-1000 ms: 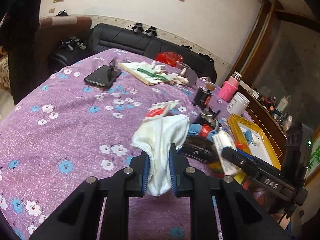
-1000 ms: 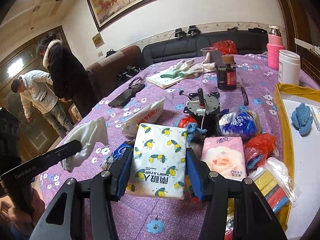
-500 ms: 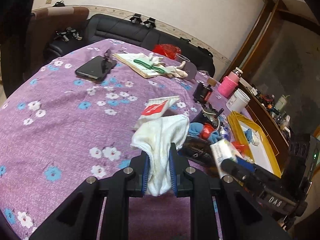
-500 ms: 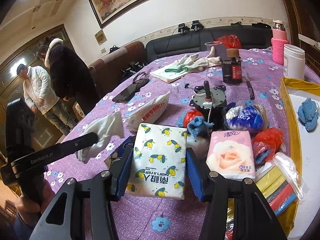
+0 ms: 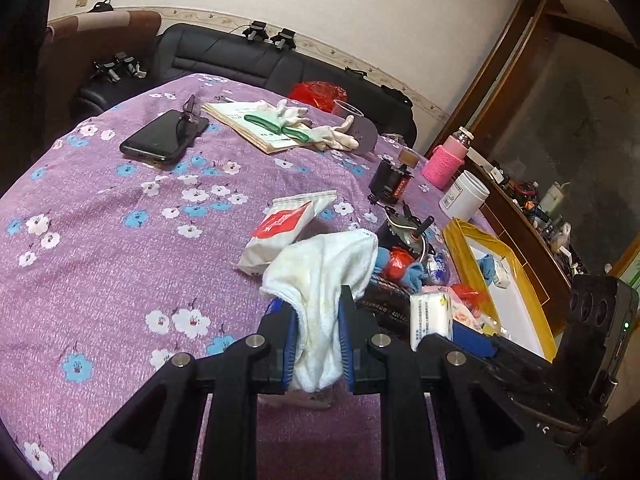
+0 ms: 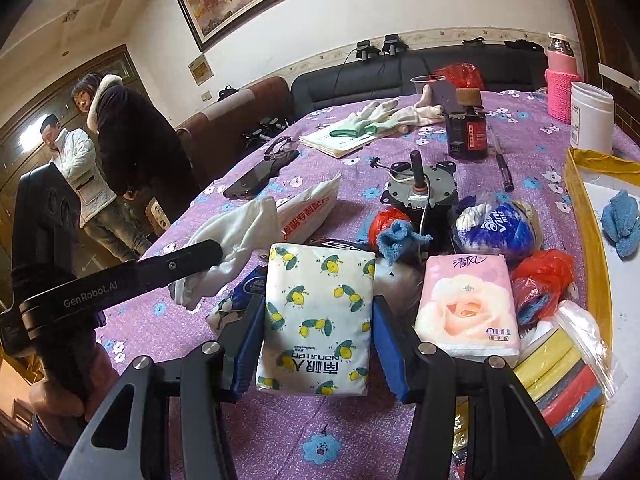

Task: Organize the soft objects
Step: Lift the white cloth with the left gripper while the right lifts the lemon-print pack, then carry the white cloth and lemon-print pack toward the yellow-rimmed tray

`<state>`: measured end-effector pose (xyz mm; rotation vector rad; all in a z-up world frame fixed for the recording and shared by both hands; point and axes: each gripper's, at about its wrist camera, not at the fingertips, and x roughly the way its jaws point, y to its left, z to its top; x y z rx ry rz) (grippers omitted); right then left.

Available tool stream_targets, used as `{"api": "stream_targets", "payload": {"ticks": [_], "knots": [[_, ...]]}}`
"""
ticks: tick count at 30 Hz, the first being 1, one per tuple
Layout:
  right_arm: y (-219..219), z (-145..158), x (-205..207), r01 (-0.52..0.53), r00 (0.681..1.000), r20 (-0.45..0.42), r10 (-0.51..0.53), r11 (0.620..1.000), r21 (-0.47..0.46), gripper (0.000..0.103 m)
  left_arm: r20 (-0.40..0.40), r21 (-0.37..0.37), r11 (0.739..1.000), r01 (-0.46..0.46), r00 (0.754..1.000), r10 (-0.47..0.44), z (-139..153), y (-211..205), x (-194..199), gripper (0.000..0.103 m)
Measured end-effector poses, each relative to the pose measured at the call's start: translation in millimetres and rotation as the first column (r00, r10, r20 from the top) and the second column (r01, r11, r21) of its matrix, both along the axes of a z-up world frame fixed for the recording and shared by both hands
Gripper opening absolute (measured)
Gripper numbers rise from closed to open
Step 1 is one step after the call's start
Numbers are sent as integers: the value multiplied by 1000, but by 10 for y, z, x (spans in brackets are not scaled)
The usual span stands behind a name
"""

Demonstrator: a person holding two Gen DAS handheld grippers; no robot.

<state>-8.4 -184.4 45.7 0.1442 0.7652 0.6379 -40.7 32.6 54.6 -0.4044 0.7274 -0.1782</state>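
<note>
Your left gripper (image 5: 318,344) has its jaws clamped on the white cloth (image 5: 324,276), your right gripper (image 6: 318,344) squeezes the lemon-print tissue pack (image 6: 316,320), and only blue cloth lies in the yellow tray (image 6: 576,216) at three o'clock, so most sorting remains.

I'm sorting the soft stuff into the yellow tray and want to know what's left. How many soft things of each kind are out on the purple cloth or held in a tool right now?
Tissue packs: 3 (lemon-print, pink rose, red-and-white)
White cloth: 1
Work gloves: 2
Blue rag: 1
Total: 7
</note>
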Motion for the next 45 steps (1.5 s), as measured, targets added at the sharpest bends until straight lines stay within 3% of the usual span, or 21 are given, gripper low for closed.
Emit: {"api": "stream_targets", "payload": {"ticks": [8,15,23,33,40,45], "knots": [[-104,47,17,42,999,8,-42,999,18,57,37,4,1000,13,999,-13,200,-96,-186,17],[-292,295,-210,59,997,51,-62,997,51,56,76,23,998,55,995,-57,386,-295,-335,17],[-693,536,-478,117,988,93,-127,988,102,56,82,40,994,102,991,-105,475,-529,-389,17],[-1228,592,-521,207,971,85,-222,965,159,56,65,71,980,188,979,-192,551,-988,-357,17],[-1838,654,-561,320,936,85,-341,926,198,56,33,78,951,299,953,-302,547,-1552,-172,17],[-2287,647,-598,433,889,78,-450,885,170,56,2,56,920,387,922,-387,494,-2030,14,17]]}}
